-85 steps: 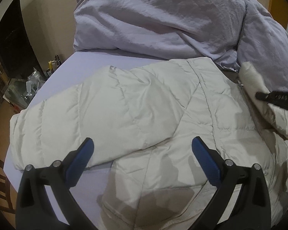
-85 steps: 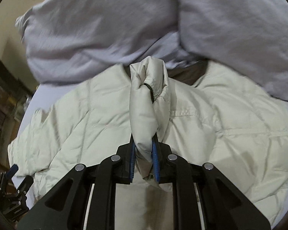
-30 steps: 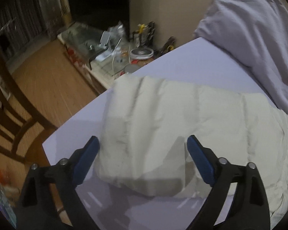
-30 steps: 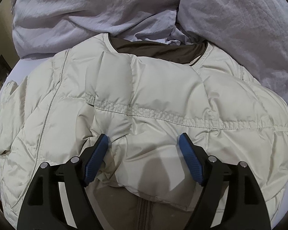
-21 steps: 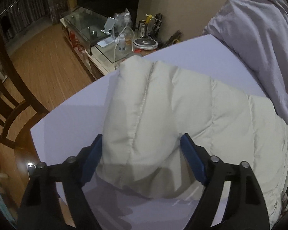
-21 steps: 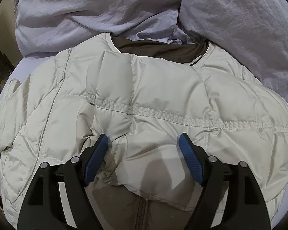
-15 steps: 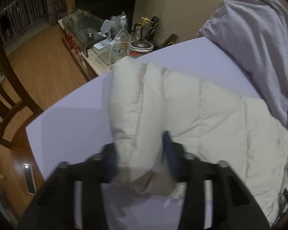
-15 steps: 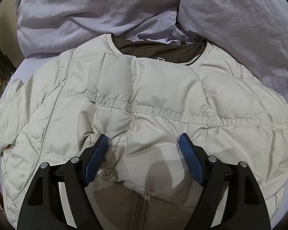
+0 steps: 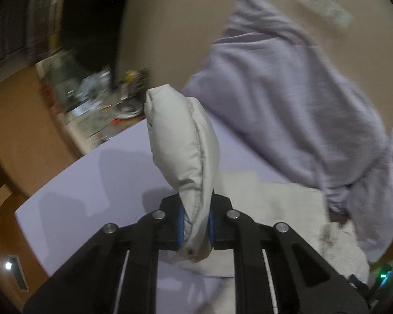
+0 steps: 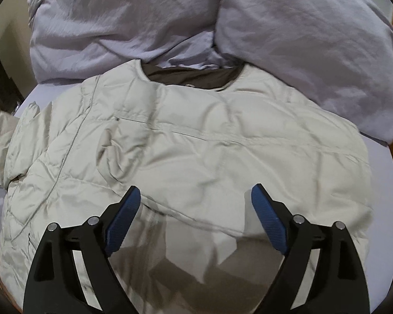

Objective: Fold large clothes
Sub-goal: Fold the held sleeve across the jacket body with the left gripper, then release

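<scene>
A cream puffer jacket (image 10: 196, 141) lies spread on the lilac bed, its dark-lined collar (image 10: 194, 77) toward the pillows. My left gripper (image 9: 195, 226) is shut on the end of the jacket's sleeve (image 9: 180, 141) and holds it lifted off the bed sheet (image 9: 104, 183). The rest of the jacket (image 9: 280, 209) lies below and to the right of it. My right gripper (image 10: 194, 217) is open and empty, hovering over the jacket's lower front, with a folded-over flap edge between its fingers (image 10: 123, 216).
Lilac pillows and a duvet (image 10: 170, 18) are heaped at the head of the bed. In the left wrist view a cluttered glass side table (image 9: 91, 96) stands past the bed's corner, with wooden floor (image 9: 15, 120) to the left.
My left gripper closed on the sleeve end and lifted it off the sheet. My right gripper stayed open and drew back slightly over the jacket front.
</scene>
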The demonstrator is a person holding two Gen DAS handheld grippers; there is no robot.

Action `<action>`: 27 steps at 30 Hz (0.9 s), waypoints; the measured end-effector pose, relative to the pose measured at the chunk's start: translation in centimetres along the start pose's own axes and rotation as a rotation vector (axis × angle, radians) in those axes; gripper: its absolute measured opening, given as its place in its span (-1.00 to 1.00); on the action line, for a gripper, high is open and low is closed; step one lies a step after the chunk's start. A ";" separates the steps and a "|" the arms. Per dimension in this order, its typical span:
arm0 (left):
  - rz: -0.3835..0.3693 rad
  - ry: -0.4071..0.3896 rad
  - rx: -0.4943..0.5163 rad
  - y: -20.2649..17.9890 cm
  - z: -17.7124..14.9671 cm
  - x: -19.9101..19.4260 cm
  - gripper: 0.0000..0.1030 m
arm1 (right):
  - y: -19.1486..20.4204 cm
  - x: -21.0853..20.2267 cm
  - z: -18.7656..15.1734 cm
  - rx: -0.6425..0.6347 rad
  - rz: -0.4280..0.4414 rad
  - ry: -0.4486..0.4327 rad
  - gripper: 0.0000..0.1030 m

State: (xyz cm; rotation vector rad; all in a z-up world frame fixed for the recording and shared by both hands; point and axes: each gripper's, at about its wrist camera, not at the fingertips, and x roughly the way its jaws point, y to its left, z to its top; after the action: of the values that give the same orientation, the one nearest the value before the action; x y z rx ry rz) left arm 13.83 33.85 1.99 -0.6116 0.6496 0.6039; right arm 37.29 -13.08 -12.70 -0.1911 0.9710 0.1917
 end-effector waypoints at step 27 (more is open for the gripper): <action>-0.431 0.189 0.438 -29.5 -9.3 2.7 -0.75 | -11.4 -4.9 -6.6 0.252 -0.137 -0.032 0.72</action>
State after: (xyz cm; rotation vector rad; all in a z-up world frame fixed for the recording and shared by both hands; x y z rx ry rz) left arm 32.05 8.73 3.70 -0.3787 0.7706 -0.0050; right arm 32.08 -26.13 -11.41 -0.0227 0.9371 -0.0532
